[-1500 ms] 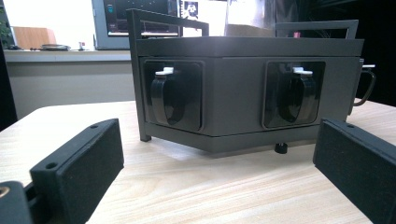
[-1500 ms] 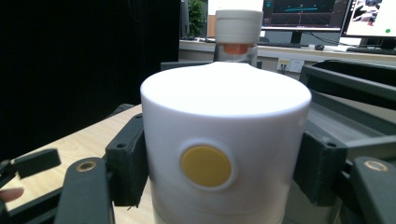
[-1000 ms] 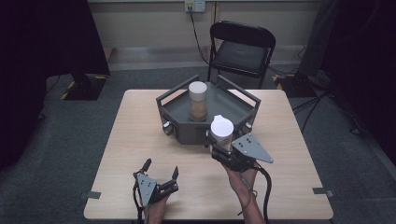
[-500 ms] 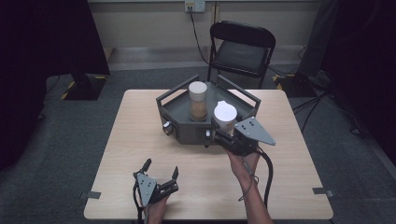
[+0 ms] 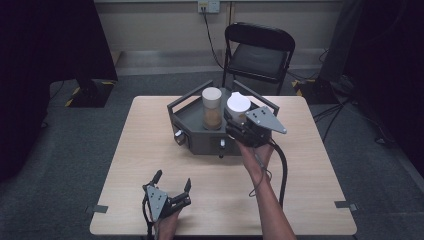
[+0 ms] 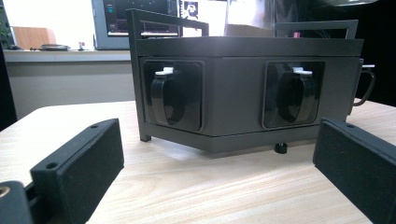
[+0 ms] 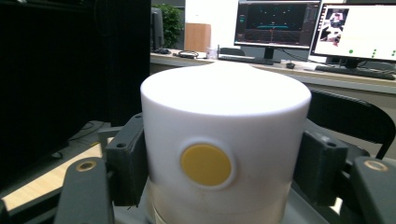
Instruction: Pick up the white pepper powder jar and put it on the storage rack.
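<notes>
The right tool (image 5: 239,121) is clamped on the white-lidded jar (image 5: 238,106), held over the right side of the dark tray (image 5: 186,119) beside the other jar (image 5: 212,108). It could clip the tray's rail or knock that neighbour. The left tool (image 5: 172,186) rests near, jaws apart.

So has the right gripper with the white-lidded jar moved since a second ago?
Yes. The right gripper, shut on the white-lidded jar, moved away from the person, from the dark tray's near edge to over it.

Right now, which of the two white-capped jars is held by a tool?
The right-hand jar, clamped in the right tool over the dark tray; the other jar stands free inside it.
</notes>
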Tool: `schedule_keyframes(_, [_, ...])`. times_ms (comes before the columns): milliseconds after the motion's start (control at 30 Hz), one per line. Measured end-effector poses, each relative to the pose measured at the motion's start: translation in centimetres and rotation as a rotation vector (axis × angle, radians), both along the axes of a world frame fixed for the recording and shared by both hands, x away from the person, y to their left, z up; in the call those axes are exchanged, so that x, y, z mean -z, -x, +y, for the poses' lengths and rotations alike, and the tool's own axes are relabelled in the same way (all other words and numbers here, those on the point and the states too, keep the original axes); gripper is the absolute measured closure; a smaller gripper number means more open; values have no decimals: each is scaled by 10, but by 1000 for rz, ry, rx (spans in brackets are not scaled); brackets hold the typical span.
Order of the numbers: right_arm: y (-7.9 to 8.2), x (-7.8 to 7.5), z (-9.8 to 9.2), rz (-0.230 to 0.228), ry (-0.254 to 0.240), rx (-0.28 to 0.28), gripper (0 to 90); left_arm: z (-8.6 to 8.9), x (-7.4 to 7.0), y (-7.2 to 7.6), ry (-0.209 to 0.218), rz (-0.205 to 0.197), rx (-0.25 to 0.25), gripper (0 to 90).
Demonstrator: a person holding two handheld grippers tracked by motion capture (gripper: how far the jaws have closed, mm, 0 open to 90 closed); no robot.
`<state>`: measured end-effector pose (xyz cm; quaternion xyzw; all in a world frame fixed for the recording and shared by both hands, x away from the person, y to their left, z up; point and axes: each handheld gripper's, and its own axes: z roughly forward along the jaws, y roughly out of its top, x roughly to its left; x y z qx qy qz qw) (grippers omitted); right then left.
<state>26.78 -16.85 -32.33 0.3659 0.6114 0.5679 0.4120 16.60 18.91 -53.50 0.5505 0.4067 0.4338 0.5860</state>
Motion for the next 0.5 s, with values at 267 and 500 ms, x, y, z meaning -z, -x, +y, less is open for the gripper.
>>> schedule_keyframes(267, [-25,-3,6,13,9,32,301,0,0,0,0,0,0,12])
schedule_keyframes(500, [-42,3,8,22,5,49,301,0,0,0,-1,0,0,12])
